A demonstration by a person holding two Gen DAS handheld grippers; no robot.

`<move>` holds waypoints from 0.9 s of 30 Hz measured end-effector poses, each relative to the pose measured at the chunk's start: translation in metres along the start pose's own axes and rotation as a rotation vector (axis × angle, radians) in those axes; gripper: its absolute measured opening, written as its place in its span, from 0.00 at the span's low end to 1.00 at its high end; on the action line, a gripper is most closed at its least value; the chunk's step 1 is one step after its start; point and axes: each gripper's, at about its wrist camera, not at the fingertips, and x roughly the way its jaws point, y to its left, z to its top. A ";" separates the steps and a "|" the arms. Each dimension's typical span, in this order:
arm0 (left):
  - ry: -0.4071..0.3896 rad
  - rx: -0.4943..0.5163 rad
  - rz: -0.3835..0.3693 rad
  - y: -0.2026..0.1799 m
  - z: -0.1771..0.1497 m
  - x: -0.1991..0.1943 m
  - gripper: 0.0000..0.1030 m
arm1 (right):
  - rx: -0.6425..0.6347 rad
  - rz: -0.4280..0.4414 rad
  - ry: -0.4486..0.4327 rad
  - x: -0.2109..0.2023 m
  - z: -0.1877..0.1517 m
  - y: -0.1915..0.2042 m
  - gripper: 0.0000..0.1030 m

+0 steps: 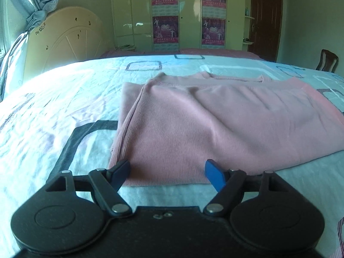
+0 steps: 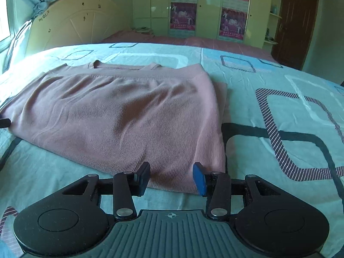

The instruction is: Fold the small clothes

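The pink knit top [image 1: 215, 118] lies flat on the patterned bedspread [image 1: 53, 111], already folded over on itself so that the ribbed hem band runs across the far side near the neckline. It looks light, soft and floppy, a fine ribbed fabric that will sag and slide over its own layers if lifted by one point, so the best hold is probably at the near folded edge, one corner for each gripper, pinching all layers together. At the left corner of that edge, the left gripper [image 1: 167, 176] hangs just above the cloth with its fingers spread wide and nothing clamped between them; the dark left pad [image 1: 120, 172] sits over the corner and the blue right pad [image 1: 215, 177] over the near edge, but whether either brushes the fabric I cannot tell. At the right corner, seen in the other wrist view, the top [image 2: 129, 116] ends just short of a dark printed square on the bedspread [image 2: 279, 111]. The right gripper [image 2: 171, 177] is released too, its fingers narrower apart, straddling the near edge close to that corner, gripping nothing.
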 end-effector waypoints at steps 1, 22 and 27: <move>0.014 -0.010 -0.009 0.002 -0.002 0.002 0.73 | 0.010 -0.016 0.035 0.006 -0.002 -0.003 0.33; 0.020 -0.016 -0.006 0.004 -0.005 0.005 0.74 | 0.010 -0.017 0.034 0.008 -0.011 -0.010 0.25; 0.028 -0.008 -0.016 0.006 -0.008 -0.001 0.75 | 0.011 -0.017 0.039 0.008 -0.010 -0.010 0.25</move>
